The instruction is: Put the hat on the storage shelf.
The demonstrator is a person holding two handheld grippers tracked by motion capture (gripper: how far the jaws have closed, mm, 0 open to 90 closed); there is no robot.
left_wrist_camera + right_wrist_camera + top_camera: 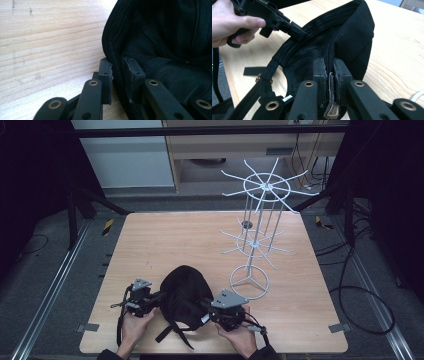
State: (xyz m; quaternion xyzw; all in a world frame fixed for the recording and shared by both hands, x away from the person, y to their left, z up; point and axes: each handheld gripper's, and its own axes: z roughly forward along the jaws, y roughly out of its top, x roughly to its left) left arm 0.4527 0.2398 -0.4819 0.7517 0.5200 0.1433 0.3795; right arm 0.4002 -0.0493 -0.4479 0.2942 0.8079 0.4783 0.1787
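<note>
Fingers of the left gripper and right gripper each clamp the black cap's rim.

One cap, one rack, two grippers
One black fabric cap, one white wire rack, two black handheld grippers, lower frame.

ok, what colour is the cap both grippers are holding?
Black all over; the cap shows best in the right gripper view.

Wood-grain table carrying 2 items: black cap sitting at bottom center w/ strap trailing toward the near edge, white wire rack standing right of center.
</note>
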